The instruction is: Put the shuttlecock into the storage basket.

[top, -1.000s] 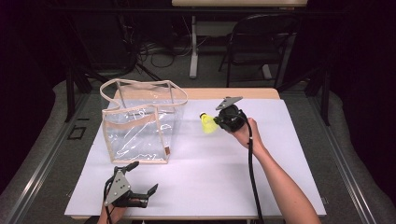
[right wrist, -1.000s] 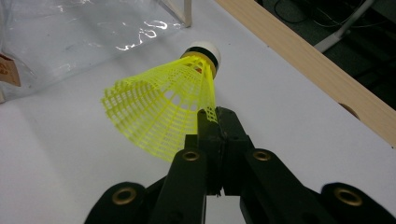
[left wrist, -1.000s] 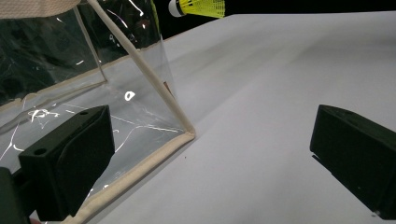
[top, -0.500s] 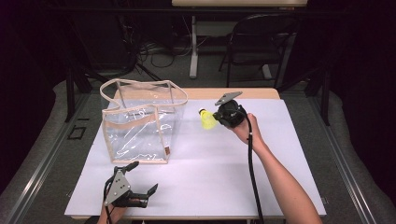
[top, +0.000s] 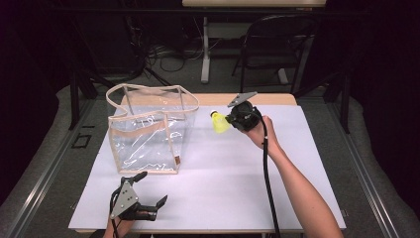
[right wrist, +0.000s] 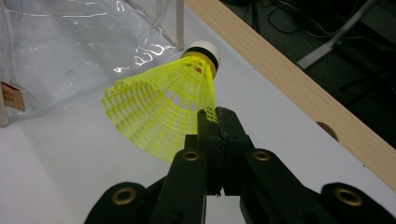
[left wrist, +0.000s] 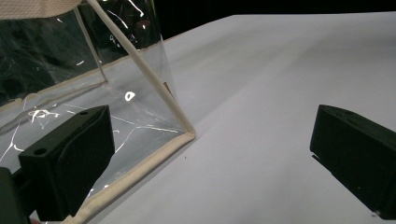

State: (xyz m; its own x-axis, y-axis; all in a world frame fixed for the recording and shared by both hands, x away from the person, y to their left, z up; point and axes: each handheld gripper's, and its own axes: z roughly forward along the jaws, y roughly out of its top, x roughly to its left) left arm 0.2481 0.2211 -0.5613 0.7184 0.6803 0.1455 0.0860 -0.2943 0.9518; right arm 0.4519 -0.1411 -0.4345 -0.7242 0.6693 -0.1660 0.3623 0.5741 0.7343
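The bench carries a white sheet that covers most of its top, with a strip of bare wood along the far edge; a clear plastic tote bag with cream trim stands upright and open-topped on the left half, toward the far edge, its handle loops drooping over its rim; in the left gripper view the bag's near bottom corner rests on the white surface just ahead of the jaws; the left tongs lie near the near-left corner of the bench, held in a hand at the near edge, jaws spread wide with nothing between them; the right tongs are raised near the middle of the far edge, just right of the bag, jaws pressed together on the skirt rim of a yellow plastic shuttlecock; its white cork tip with a black band points away from the tongs toward the bag.
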